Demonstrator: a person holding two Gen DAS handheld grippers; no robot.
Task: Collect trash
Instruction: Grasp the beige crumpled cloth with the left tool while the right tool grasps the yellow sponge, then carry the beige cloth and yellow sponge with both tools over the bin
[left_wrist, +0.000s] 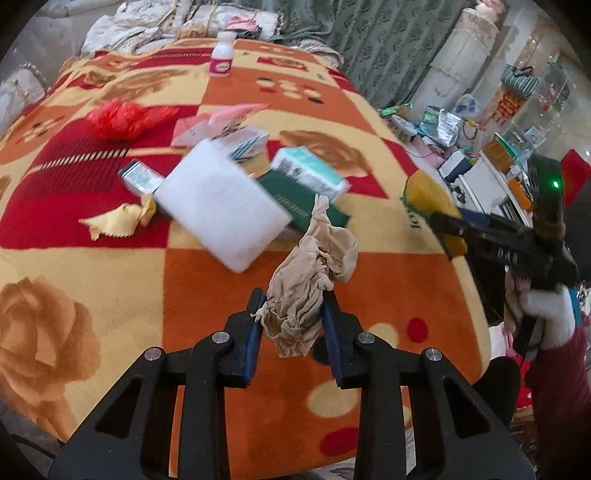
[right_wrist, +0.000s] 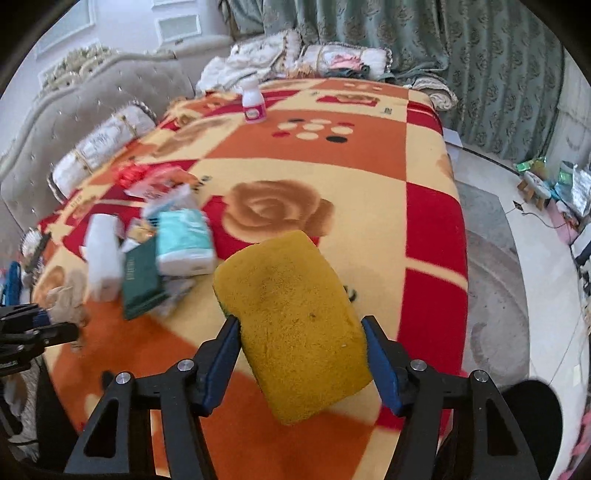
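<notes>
Here, both grippers held trash above the patterned blanket (left_wrist: 110, 258).

The left gripper (left_wrist: 293, 314) was clamped narrowly on a crumpled beige tissue (left_wrist: 310, 266), creased and twisted, its upper end rising past the blue pads. The right gripper (right_wrist: 301, 339) stood about half open, its pads pressed on the sides of a yellow sponge (right_wrist: 291, 317): a thick block with a coarse, speckled face and a thin green edge. Further trash lay mid-blanket: a white pad (left_wrist: 221, 203), a green booklet (left_wrist: 299, 201), a teal-and-white packet (left_wrist: 310, 171), a red plastic bag (left_wrist: 122, 118).
</notes>
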